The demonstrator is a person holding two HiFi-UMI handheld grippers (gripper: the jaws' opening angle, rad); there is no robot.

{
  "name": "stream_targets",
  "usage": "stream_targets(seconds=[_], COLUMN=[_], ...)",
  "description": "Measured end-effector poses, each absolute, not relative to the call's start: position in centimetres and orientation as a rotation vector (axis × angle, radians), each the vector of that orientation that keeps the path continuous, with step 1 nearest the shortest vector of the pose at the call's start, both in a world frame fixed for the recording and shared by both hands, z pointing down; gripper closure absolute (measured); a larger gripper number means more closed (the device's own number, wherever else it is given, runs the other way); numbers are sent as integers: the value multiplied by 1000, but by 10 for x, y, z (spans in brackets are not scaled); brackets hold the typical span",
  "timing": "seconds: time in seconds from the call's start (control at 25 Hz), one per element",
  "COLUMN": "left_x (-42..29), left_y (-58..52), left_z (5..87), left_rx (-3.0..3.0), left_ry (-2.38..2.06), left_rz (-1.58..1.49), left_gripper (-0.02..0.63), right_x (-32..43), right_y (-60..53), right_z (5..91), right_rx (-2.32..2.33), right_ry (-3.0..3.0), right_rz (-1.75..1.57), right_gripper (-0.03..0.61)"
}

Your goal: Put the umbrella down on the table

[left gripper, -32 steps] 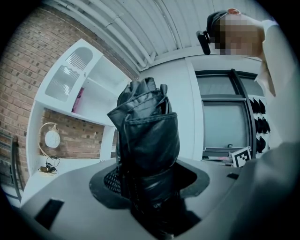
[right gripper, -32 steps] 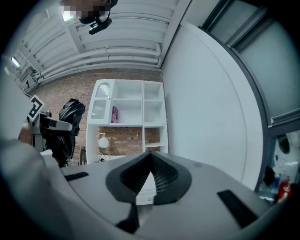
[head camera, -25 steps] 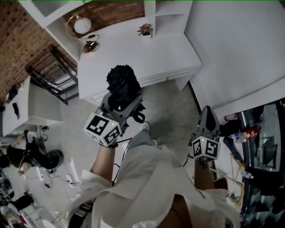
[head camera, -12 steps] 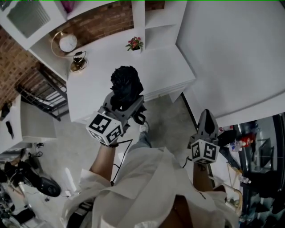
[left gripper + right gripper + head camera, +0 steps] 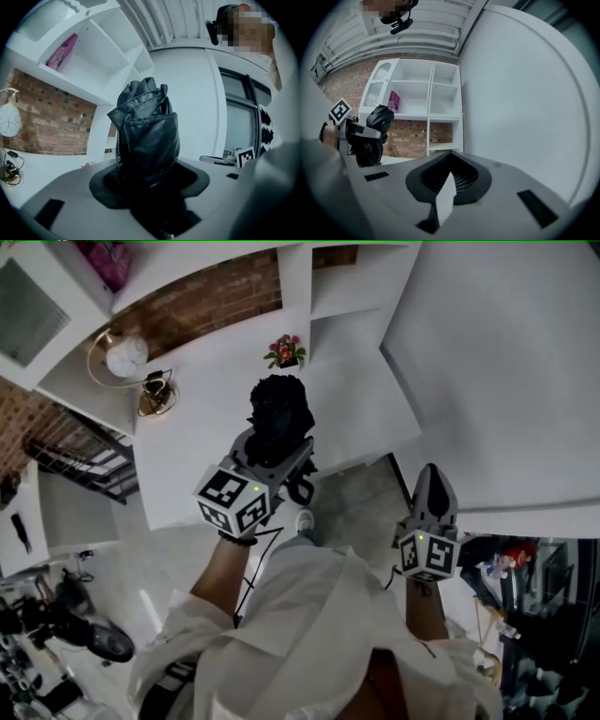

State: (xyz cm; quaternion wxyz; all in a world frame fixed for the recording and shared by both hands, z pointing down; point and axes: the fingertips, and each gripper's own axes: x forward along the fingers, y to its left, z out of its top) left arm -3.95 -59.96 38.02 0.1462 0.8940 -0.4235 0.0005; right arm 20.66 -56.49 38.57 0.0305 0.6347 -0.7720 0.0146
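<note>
White table, flowerpot and clock ahead; left gripper tight on umbrella; right gripper seemingly closed, empty.

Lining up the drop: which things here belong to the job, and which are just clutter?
Job: black umbrella, clamped in the left claw; white table.
Lying about: clock, flower pot and brass ornament, all on the table.
</note>
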Motion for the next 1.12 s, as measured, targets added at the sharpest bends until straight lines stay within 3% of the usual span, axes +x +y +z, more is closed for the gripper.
stream_targets(seconds=[0.56, 1.12], left_x=[-73, -43], left_y=[-704, -743], left_z=[458, 504], left_rx=[2354, 2218], left_ry=[-1173, -1136], left_rz=[61, 143], left_gripper=[347, 347], right_x=[171, 143], right_y=[-668, -726], right_z=[422, 458], right_rx=[1914, 1745], right_ry=[-2311, -2394], right_rz=[115, 193], right_gripper=[560, 560])
